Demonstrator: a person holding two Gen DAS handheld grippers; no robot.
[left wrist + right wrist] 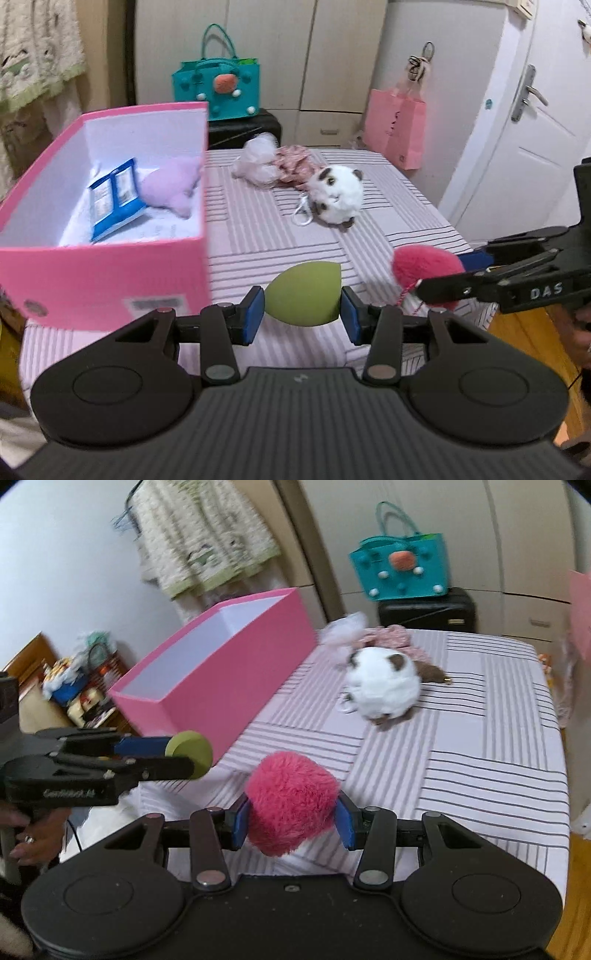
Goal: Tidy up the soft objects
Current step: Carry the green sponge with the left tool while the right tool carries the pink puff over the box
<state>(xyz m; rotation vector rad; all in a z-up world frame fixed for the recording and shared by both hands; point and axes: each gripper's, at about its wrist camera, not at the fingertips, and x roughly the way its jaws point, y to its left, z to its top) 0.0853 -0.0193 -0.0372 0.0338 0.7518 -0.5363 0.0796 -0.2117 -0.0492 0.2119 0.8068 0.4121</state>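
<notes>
Now left tool (pixel 303 312) clamped on smooth egg-shaped sponge (pixel 303 295), right tool (pixel 293 821) on fluffy round pompom (pixel 291 806).

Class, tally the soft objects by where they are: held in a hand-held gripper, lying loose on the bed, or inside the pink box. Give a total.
Held: 2, green sponge, pink pompom
Loose on bed: 3, white plush, pale fluffy bundle, floral fabric piece
In pink box: 1, lilac plush
Total: 6

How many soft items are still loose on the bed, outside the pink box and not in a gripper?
3: white plush mid-bed, floral fabric piece behind it, pale fluffy bundle near the pink box. Others may hide behind the box.
</notes>
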